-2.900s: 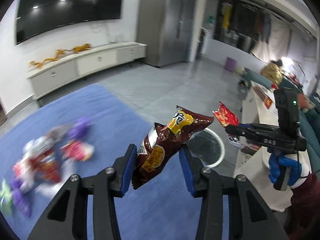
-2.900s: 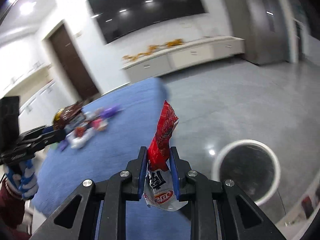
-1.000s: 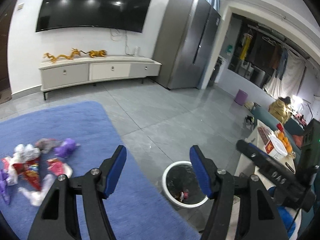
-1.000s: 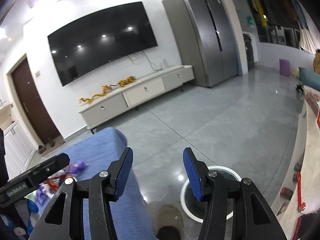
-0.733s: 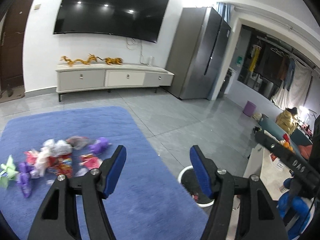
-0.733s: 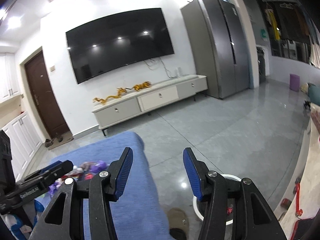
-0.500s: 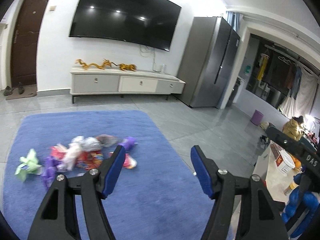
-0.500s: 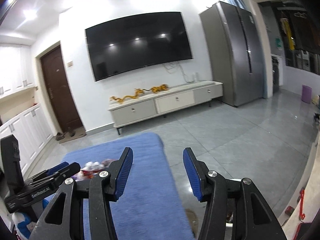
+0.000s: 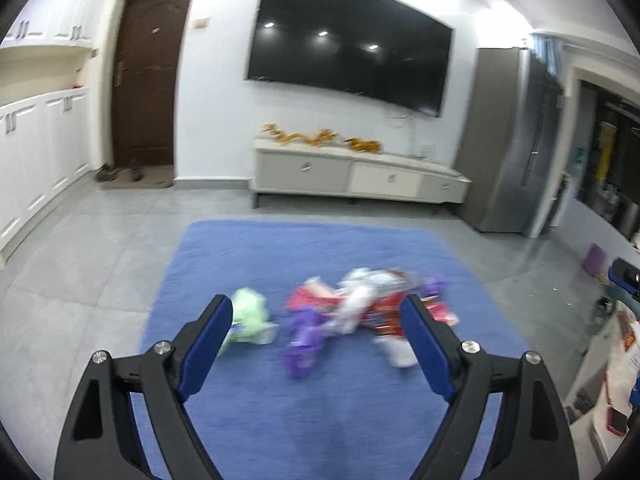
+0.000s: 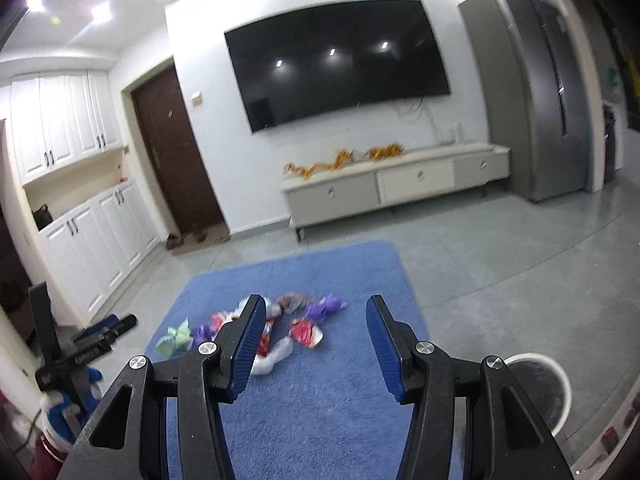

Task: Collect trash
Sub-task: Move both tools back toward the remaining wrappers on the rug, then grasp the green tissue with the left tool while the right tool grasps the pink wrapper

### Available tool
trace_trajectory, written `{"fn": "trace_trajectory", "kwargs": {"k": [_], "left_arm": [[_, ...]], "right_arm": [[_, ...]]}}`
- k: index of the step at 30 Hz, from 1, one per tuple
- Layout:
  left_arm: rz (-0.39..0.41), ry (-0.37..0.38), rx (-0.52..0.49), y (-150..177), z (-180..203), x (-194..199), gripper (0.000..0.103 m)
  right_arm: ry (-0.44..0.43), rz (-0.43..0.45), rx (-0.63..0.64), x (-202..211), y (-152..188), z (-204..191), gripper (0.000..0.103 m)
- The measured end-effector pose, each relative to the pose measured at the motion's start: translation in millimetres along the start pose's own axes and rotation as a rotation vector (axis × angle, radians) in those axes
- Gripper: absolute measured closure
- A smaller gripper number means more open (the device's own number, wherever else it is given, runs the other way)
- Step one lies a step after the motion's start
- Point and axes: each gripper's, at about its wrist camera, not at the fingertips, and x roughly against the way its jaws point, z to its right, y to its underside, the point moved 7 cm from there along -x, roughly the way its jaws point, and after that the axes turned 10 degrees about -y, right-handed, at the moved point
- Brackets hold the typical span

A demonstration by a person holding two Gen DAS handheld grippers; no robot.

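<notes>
Left wrist view: your room has a grey tile floor (image 9: 100,248), a big blue rug (image 9: 320,256) and a black TV (image 9: 348,44). The trash pile (image 9: 352,304) lies on the rug, too blurry to read. Your left gripper (image 9: 316,312) has just been opening, empty. Your right gripper (image 10: 316,308) gapes empty beside the white bin (image 10: 560,384).

Open rug (image 9: 320,420) before wrapper pile (image 9: 352,312)

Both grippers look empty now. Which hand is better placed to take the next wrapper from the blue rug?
Left, probably. The left gripper has just been opening, empty, and frames the wrapper pile. The right gripper is open too, but nearer the bin.
</notes>
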Motion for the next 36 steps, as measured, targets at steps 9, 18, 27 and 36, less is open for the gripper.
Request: {"fn": "trace_trajectory", "kwargs": {"k": [9,18,27,36], "left_arm": [[-0.136,-0.087,0.023,31,-46,-73,0.018],[-0.194,-0.061,0.011,32,-39,-132,0.018],[-0.268,-0.026,-0.006,38,-30,-173,0.018],[-0.3,0.022,0.049,48,-29,-182,0.047]], "right_arm": [[-0.095,-0.192,-0.061,-113,40,33,0.053],[-0.169,-0.316,-0.083,-202,65,43,0.053],[-0.186,-0.39,-0.074,-245,77,43,0.053],[-0.208,-0.382,-0.039,-241,84,36,0.072]]}}
